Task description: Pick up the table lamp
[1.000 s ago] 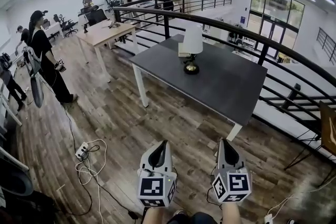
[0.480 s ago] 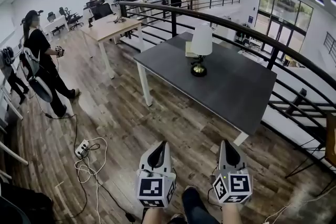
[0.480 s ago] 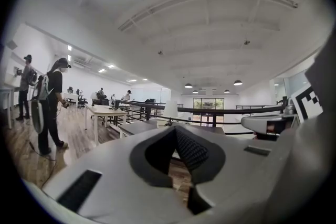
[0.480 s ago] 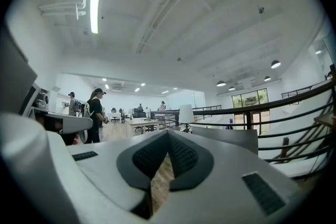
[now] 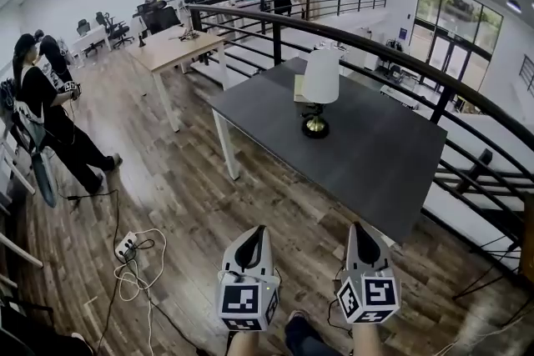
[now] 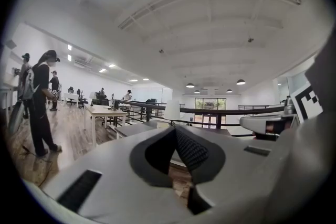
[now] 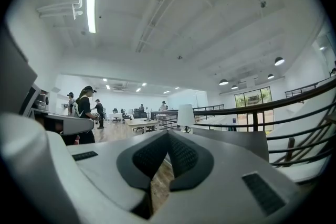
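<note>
- The table lamp (image 5: 319,96) stands upright on the dark grey table (image 5: 375,150), toward the far side, well apart from both tongs
- The lamp has a smooth white shade shaped like a tube that gets a bit wider at the bottom, a thin stem and a round, shiny gold foot
- The table top is flat and dull, with straight edges and thin white legs
- The left gripper (image 5: 259,231) is low in the head view, above the wood floor (image 5: 183,188); its two jaws are pressed together into a point and hold nothing
- The right gripper (image 5: 360,228) is just beside it, near the table's closest corner; its jaws are pressed together too, and they are empty
- The jaw pads are black with tiny bumps, the shells are smooth grey, and each gripper has a cube with black and white squares
- The floor is made of long, streaky brown planks, and a white cable (image 5: 133,258) lies on it in curly loops
- A black rail (image 5: 400,56) with round bars curves behind the table
- A person in black clothes (image 5: 50,125) stands far to the left
</note>
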### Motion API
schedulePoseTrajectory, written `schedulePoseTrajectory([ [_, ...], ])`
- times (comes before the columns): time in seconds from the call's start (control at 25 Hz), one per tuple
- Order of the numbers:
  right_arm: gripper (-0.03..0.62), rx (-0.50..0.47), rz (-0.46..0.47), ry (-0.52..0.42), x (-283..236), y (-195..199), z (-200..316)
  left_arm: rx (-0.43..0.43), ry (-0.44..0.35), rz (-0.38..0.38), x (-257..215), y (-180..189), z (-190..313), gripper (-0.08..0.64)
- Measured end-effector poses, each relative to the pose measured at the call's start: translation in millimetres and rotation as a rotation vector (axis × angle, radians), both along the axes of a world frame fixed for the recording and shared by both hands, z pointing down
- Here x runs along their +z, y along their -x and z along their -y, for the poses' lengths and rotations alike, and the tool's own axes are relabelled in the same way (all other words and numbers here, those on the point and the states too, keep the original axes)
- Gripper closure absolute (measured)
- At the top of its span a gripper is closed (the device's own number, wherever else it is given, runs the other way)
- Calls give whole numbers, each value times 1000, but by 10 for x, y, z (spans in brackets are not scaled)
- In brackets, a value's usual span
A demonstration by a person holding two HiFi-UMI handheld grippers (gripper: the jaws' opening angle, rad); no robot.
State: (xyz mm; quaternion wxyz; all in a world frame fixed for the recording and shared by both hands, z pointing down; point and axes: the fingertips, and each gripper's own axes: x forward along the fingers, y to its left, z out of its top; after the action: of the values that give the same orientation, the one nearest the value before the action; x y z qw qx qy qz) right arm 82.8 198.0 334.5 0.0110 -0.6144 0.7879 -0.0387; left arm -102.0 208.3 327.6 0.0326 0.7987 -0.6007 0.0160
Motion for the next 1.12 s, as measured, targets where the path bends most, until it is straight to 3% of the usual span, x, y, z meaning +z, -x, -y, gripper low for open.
schedulePoseTrajectory([
  [0.52, 600, -69, 16, -8, -63, -118, 1188, -57, -12, 20, -110, -177, 1027, 548],
  [1.12, 600, -102, 30, 13, 85, -110, 1782, -60, 17, 4, 24, -233, 1624, 548],
])
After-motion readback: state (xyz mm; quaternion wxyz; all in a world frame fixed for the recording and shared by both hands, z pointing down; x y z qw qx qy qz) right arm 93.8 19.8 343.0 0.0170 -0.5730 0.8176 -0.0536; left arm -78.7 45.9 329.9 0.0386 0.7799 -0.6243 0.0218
